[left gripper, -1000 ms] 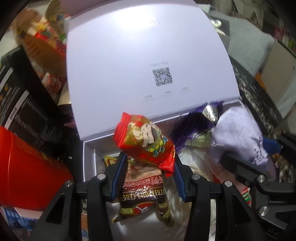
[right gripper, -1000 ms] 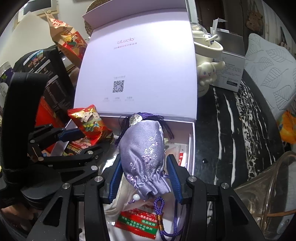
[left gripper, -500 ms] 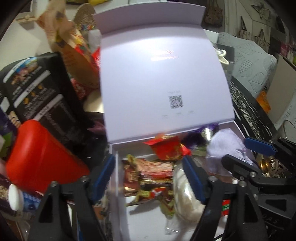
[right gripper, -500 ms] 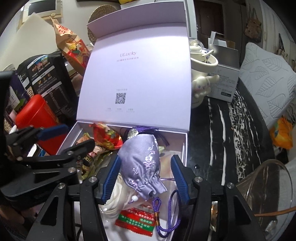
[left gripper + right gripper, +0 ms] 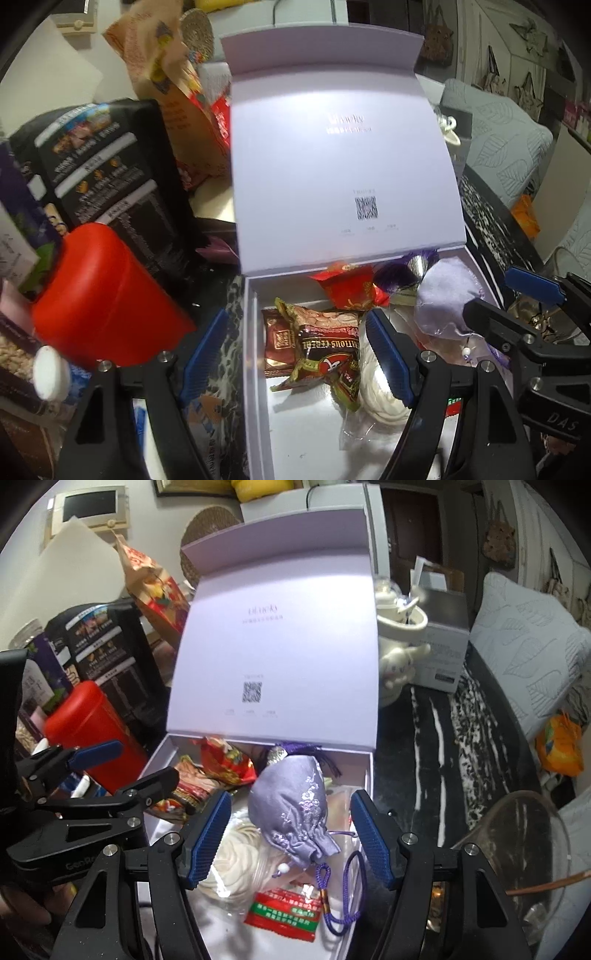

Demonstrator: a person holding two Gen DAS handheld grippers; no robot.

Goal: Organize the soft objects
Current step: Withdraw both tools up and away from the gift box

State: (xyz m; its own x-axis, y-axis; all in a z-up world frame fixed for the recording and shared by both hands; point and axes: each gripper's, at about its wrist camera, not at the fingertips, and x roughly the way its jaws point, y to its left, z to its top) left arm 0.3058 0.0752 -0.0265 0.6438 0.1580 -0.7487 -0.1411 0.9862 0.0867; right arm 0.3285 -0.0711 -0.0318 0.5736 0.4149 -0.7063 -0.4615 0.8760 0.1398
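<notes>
An open lilac box with its lid up holds soft things. A red snack packet lies at the box's back. A brown cereal packet lies in front of it. A lilac drawstring pouch rests on a white bagged item. My left gripper is open and empty, raised above the box's left wall. My right gripper is open, its jaws apart on either side of the pouch, not touching it.
A red canister and a black snack box stand left of the lilac box. A white figurine mug and a grey carton stand behind on the right. A glass bowl sits at the right on the dark marble table.
My left gripper let go of the red packet, which dropped into the box's back, then opened and drew back. My right gripper opened off the pouch, which now lies in the box.
</notes>
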